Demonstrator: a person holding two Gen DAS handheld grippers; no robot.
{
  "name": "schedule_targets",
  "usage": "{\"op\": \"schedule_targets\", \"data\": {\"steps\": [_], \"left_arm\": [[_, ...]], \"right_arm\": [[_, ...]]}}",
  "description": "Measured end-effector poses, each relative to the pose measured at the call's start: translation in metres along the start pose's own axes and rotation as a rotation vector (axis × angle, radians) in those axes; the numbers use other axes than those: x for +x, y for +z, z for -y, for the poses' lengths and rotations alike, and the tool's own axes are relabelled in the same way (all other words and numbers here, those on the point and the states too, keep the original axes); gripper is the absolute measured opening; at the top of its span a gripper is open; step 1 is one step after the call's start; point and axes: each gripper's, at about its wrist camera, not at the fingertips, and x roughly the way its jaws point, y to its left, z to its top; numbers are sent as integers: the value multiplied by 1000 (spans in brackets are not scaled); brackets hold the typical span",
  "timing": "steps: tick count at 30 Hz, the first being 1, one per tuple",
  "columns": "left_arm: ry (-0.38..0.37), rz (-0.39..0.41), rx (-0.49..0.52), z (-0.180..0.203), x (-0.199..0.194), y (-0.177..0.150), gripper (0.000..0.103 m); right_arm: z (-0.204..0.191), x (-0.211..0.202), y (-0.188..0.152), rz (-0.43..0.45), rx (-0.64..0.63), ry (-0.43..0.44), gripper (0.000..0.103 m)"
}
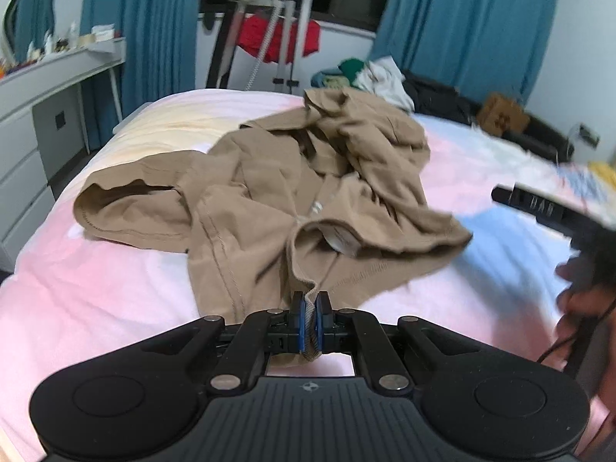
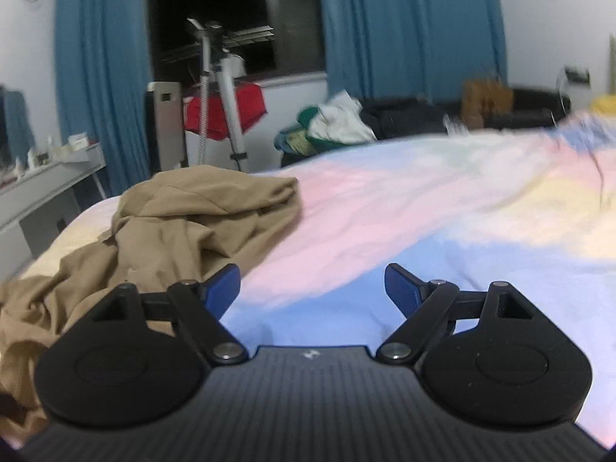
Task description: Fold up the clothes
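Observation:
A tan shirt [image 1: 269, 177] lies crumpled on the pastel bedspread [image 1: 96, 292]. My left gripper [image 1: 311, 308] is shut on the ribbed collar edge of the shirt at its near side. In the right wrist view the shirt [image 2: 173, 223] lies to the left on the bedspread [image 2: 423, 211]. My right gripper [image 2: 312, 285] is open and empty above the bedspread, just right of the shirt. The right gripper [image 1: 539, 208] also shows blurred at the right edge of the left wrist view, held by a hand.
A pile of other clothes [image 1: 369, 73] and dark items lie beyond the bed's far side. A white dresser [image 1: 42, 88] stands to the left. A stand with a red cloth [image 1: 277, 38] stands before blue curtains [image 1: 462, 19].

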Motion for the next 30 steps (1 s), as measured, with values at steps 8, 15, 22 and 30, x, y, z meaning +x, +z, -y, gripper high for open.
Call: {"op": "schedule_targets", "data": {"steps": [8,15,22,30], "left_arm": [[71,40,55,8,-1,-2,36],[124,79,45,6,25,18,48],[119,129,152,22,59,39,10],[34,272,105,25,19,39,5]], "right_arm": [[-15,-8,-8,-113,-55,163,84],[-36,-11,-5,-114,-140,224,84],[-38,-10,-7,-131,-155,321,84],[-51,-20,-10,-63,-235,403,84]]}}
